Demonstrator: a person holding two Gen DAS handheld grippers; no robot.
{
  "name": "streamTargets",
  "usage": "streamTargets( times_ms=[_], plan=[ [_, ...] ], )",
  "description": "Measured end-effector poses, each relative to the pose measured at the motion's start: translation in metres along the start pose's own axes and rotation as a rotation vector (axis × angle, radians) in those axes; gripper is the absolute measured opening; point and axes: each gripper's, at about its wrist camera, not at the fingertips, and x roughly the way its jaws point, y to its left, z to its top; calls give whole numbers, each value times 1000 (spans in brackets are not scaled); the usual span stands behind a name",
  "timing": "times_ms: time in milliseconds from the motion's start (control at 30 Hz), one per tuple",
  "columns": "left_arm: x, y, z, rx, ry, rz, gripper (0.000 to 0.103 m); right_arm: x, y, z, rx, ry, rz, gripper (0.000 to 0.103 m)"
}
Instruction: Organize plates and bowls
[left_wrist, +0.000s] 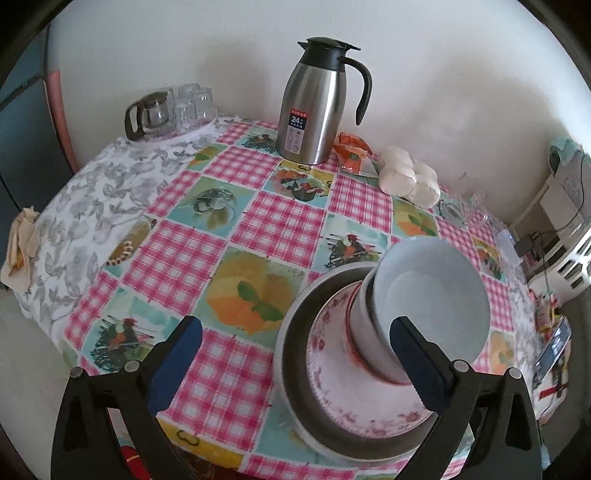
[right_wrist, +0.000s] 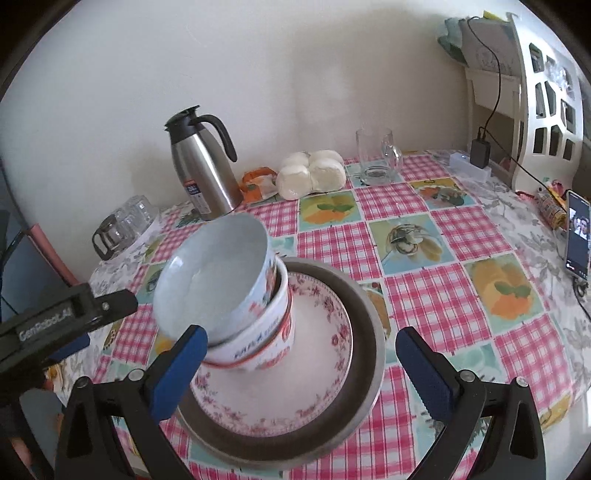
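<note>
A stack stands on the checked tablecloth: a steel basin (left_wrist: 295, 354) (right_wrist: 365, 332), a pink floral plate (left_wrist: 332, 373) (right_wrist: 317, 369) inside it, a white printed bowl (left_wrist: 364, 332) (right_wrist: 266, 343) on the plate, and a white bowl (left_wrist: 436, 295) (right_wrist: 218, 277) tilted in the printed one. My left gripper (left_wrist: 295, 365) is open, its right finger in front of the bowls. It also shows in the right wrist view (right_wrist: 92, 314), left of the stack. My right gripper (right_wrist: 299, 373) is open around the stack's near side.
A steel thermos jug (left_wrist: 314, 107) (right_wrist: 203, 170), an orange packet (left_wrist: 351, 151), bagged white buns (left_wrist: 406, 177) (right_wrist: 314, 173), a glass teapot with cups (left_wrist: 166, 110) (right_wrist: 122, 225) and a glass mug (right_wrist: 376, 155) stand along the wall. A phone (right_wrist: 578, 236) lies at the right edge.
</note>
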Motion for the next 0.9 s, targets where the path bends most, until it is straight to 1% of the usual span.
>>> streamTargets(
  times_ms=[133, 367, 600, 900],
  plan=[
    [-8, -2, -17, 52, -28, 45, 101, -5, -3, -19, -7, 12, -9, 103],
    [-7, 1, -44, 71, -10, 106, 101, -4, -16, -40, 4, 54, -51, 103],
    [2, -4, -63, 126, 50, 123, 101, 0, -23, -52, 7, 97, -87, 103],
    [14, -1, -79, 144, 119, 166, 101, 5, -31, -60, 24, 130, -117, 103]
  ],
)
